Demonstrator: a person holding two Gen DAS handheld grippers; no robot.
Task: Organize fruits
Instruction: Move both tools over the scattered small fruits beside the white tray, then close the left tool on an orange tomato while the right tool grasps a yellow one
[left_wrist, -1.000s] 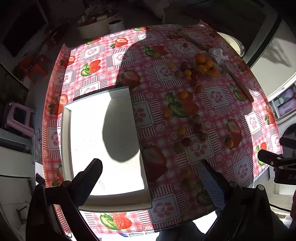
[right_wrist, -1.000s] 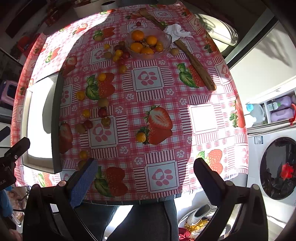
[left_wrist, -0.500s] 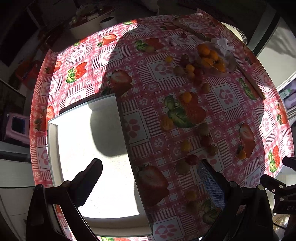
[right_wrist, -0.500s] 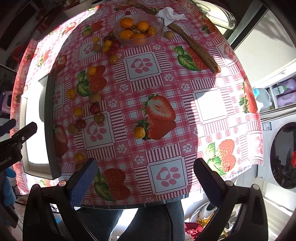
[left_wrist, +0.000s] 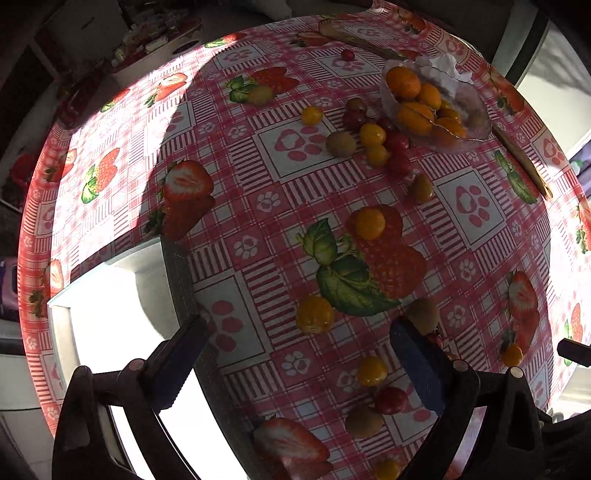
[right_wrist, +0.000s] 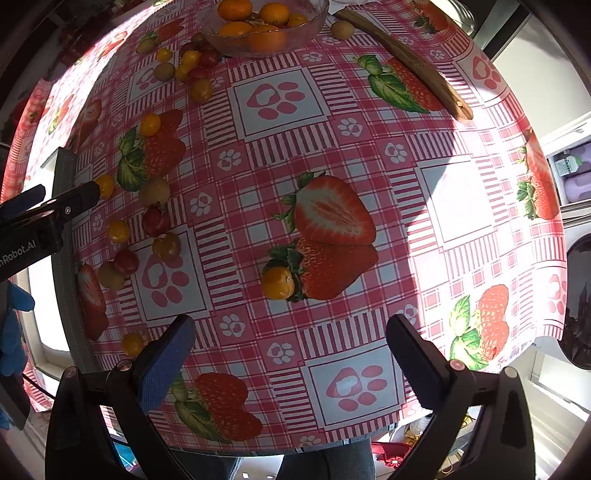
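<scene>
A: Looking down, I see lots of small round fruits on the strawberry tablecloth (left_wrist: 258, 177). The closest is a little orange fruit (left_wrist: 314, 314), just ahead of the left gripper (left_wrist: 295, 354).

B: Is that gripper holding anything?

A: No. Its jaws have just been closing a bit, but they are spread wide with nothing between them. The right gripper (right_wrist: 291, 347) is spread wide too, and empty. Another orange fruit (right_wrist: 277, 283) sits just ahead of it, on a printed strawberry.

B: How would they feel?

A: Light and smooth, I think, and soft inside. They could roll away or squash. Best to pinch 1 gently across its round middle.

B: Where should they go?

A: Maybe the glass bowl (left_wrist: 476, 110) at the far side, or the white tray (left_wrist: 110, 314) on the left. I cannot tell which.
</scene>
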